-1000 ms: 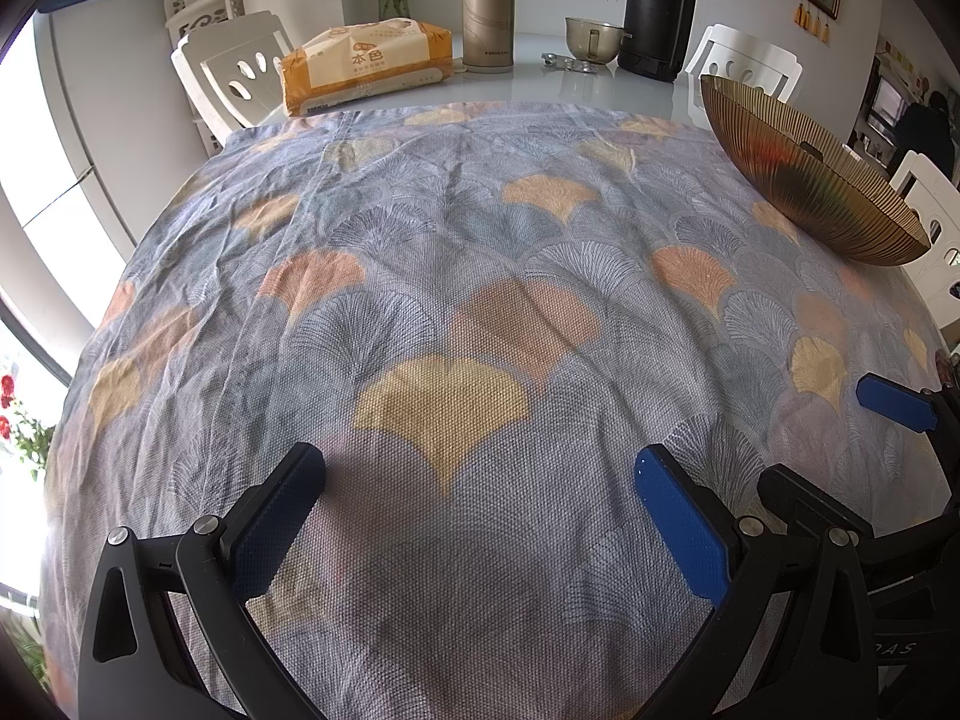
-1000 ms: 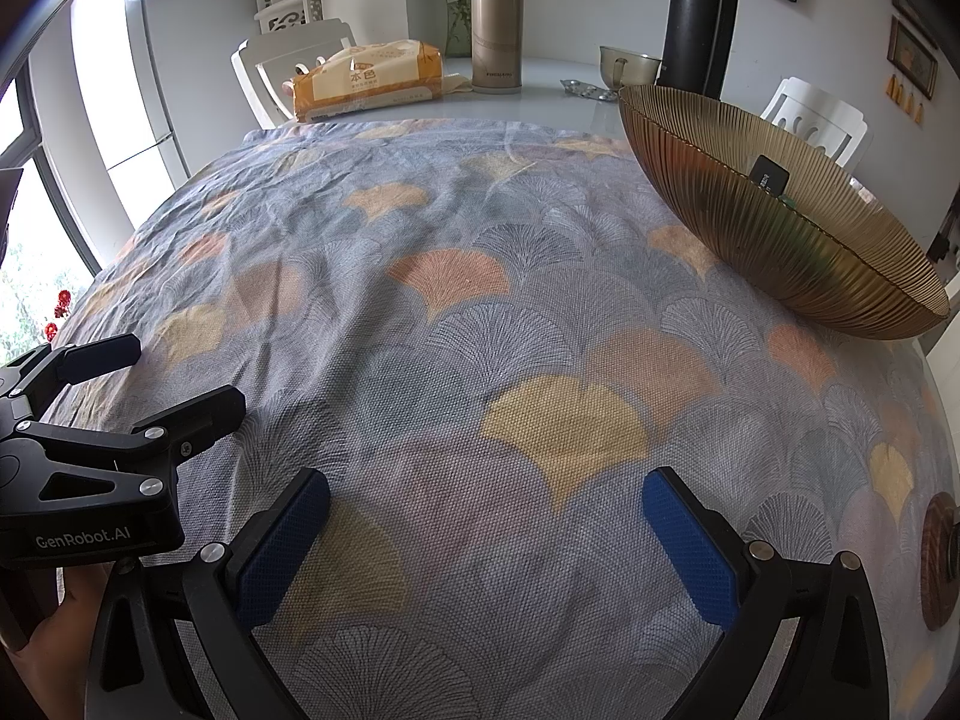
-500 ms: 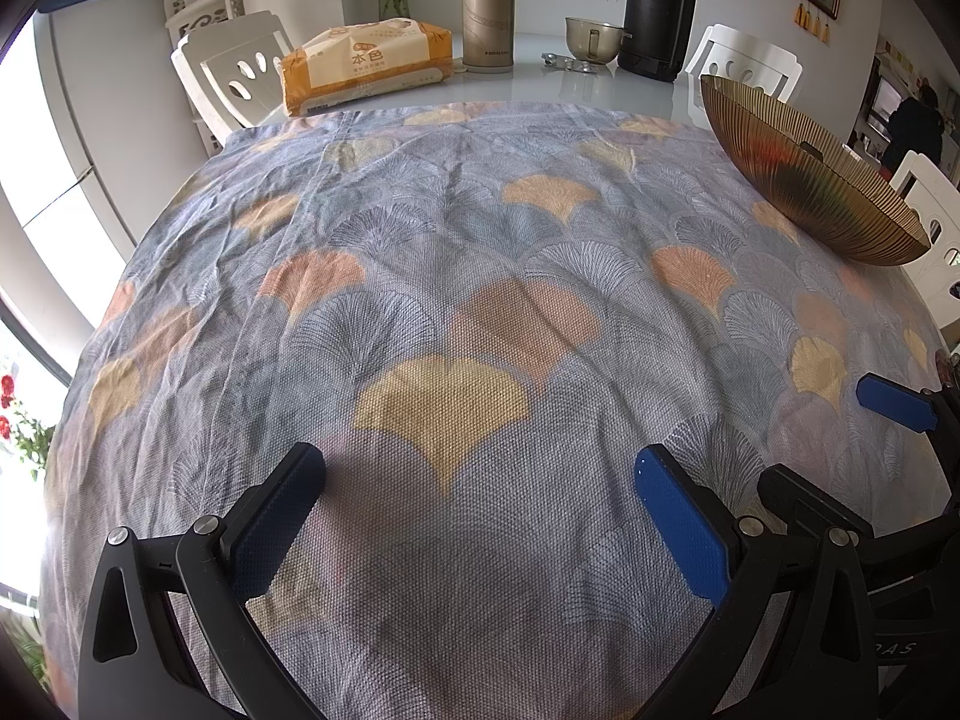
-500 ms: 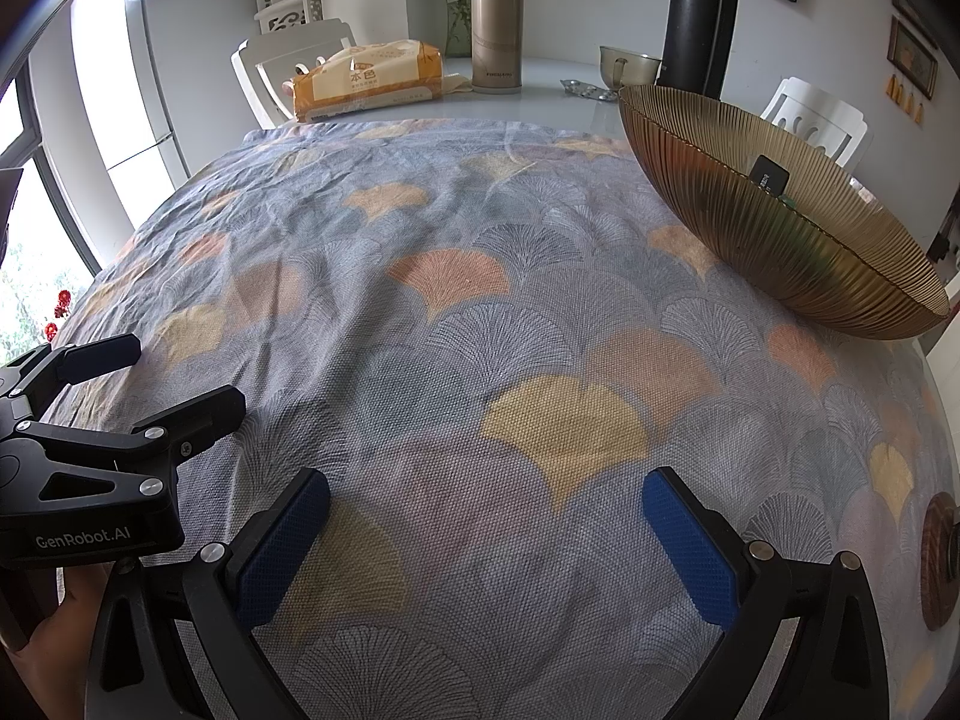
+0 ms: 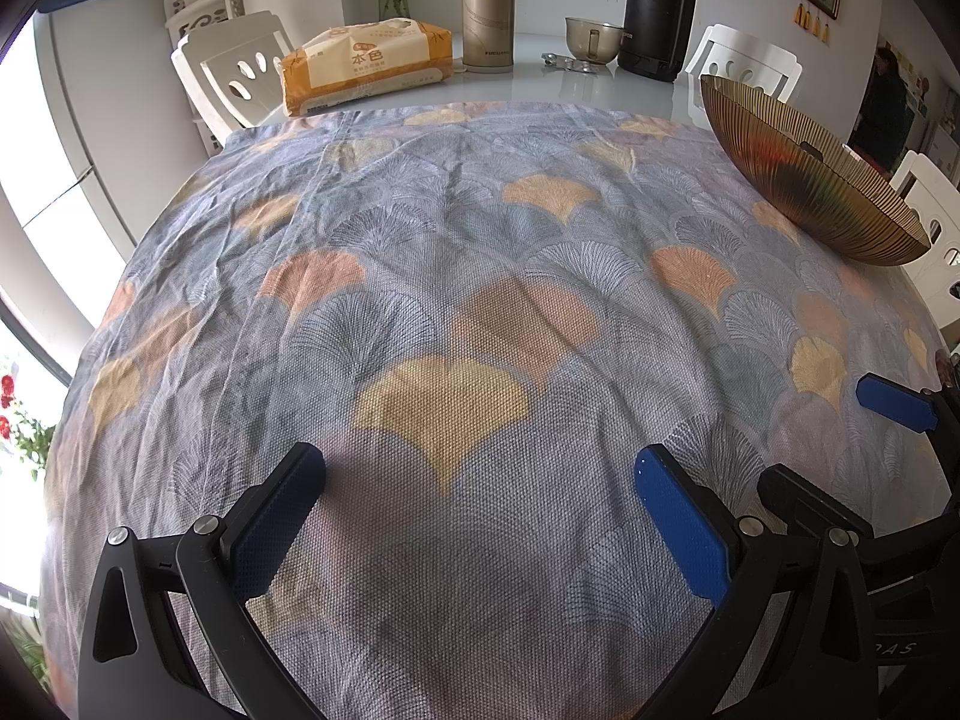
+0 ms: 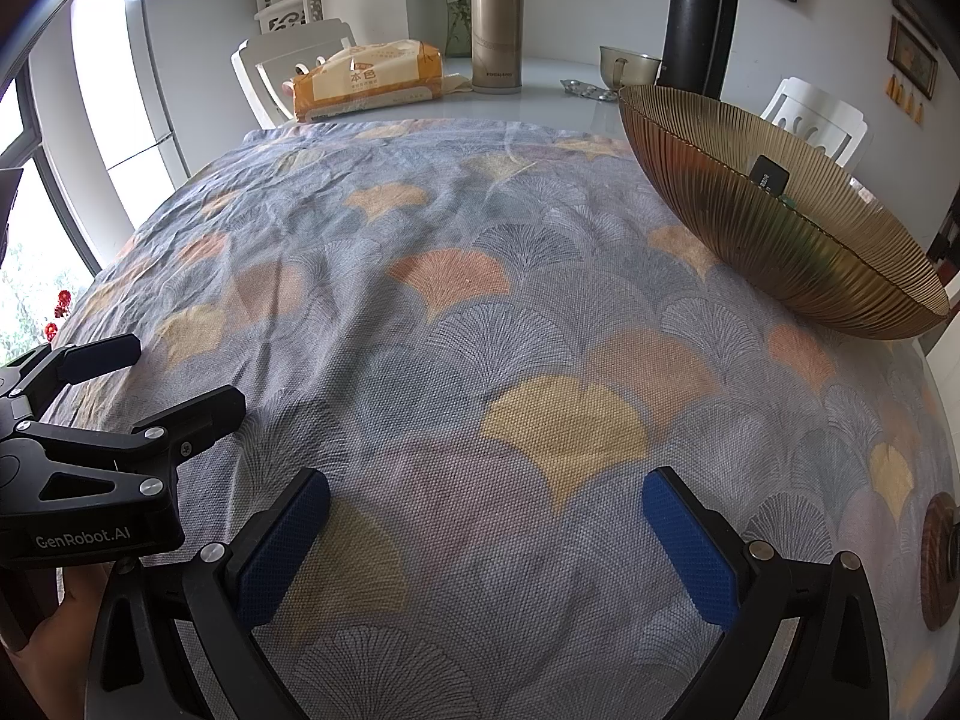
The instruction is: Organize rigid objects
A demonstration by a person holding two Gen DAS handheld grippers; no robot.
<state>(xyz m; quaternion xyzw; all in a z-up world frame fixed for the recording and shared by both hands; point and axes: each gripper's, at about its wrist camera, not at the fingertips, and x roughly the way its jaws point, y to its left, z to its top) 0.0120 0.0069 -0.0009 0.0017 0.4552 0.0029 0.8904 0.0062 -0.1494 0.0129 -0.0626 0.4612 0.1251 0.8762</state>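
Note:
A ribbed golden bowl (image 6: 780,228) stands on the patterned cloth at the right, seen smaller as the same bowl (image 5: 804,174) in the left wrist view. A small black object (image 6: 770,174) pokes above its far rim; the rest of the inside is hidden. My left gripper (image 5: 480,492) hovers low over the cloth near the front edge, open, nothing between its blue pads. My right gripper (image 6: 486,516) is beside it, also open and empty. Each gripper shows at the edge of the other's view.
At the back of the table stand a tissue pack (image 5: 366,66), a gold thermos (image 5: 488,6), a tall black flask (image 5: 660,6) and a small metal cup (image 5: 591,39). White chairs ring the table. A round brown object (image 6: 939,561) lies at the right edge.

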